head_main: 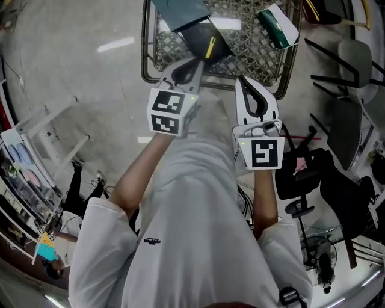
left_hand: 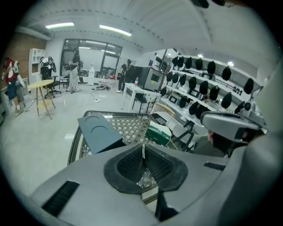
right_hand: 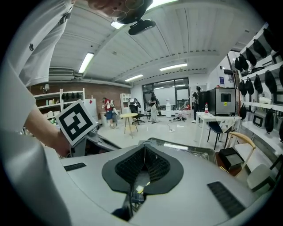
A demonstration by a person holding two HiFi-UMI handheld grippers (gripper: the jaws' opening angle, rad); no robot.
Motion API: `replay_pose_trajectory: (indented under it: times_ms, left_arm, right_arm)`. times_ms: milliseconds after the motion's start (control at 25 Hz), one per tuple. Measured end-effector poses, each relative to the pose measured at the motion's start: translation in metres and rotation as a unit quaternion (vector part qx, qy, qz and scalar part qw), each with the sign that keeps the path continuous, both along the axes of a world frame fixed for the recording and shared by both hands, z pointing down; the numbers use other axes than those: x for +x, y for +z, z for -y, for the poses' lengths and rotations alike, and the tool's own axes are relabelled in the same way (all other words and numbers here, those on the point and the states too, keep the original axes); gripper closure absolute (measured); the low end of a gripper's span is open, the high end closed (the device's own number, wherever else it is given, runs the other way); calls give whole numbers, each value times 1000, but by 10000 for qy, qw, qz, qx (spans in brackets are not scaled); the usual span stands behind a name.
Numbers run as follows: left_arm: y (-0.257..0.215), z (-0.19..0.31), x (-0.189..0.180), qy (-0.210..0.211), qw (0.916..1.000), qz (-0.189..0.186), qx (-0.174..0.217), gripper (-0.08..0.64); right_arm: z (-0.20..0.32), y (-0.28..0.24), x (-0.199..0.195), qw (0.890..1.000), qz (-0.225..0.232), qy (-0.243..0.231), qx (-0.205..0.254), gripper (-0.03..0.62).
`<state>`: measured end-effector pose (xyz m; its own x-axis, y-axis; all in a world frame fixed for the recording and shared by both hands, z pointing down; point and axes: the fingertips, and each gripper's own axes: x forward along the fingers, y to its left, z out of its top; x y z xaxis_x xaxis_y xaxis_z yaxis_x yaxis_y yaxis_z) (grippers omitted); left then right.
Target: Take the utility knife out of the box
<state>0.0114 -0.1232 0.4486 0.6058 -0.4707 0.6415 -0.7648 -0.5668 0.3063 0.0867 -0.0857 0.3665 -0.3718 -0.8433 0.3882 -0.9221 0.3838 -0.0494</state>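
Observation:
A wire-mesh basket (head_main: 252, 48) stands ahead of me. In it lie a grey-blue box (head_main: 180, 12), a black piece with a yellow stripe (head_main: 207, 42) and a green-and-white box (head_main: 278, 25). No utility knife shows plainly. My left gripper (head_main: 195, 65) hangs over the basket's near rim, jaws shut and empty. My right gripper (head_main: 242, 79) is just short of that rim, also shut with nothing in it. In the left gripper view the shut gripper (left_hand: 143, 148) points at the grey-blue box (left_hand: 99, 132) and the green box (left_hand: 157, 134). The right gripper (right_hand: 144, 150) faces the basket rim (right_hand: 194, 152).
Grey chairs (head_main: 355, 66) and a black office chair (head_main: 313, 174) stand to the right of the basket. A white frame (head_main: 51, 126) and cluttered shelves lie at the left. Bare concrete floor surrounds the basket. The left gripper's marker cube (right_hand: 75, 121) shows in the right gripper view.

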Motion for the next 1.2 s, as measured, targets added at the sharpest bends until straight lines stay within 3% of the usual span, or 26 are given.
replay_pose_trajectory:
  times_ms: [440, 520, 560, 1200]
  left_arm:
    - [69, 18, 17, -43, 9988, 226, -423, 555]
    - [84, 20, 22, -26, 9981, 258, -558, 473]
    - [90, 21, 24, -35, 9978, 271, -602, 469]
    - [173, 43, 43, -136, 9878, 990, -1191, 471]
  right_arm:
    - [32, 45, 5, 9995, 162, -73, -255, 592]
    - [36, 53, 5, 9993, 198, -89, -297, 592]
    - [38, 57, 5, 9992, 215, -100, -311, 592]
    - [55, 109, 33, 9967, 320, 25, -748, 592]
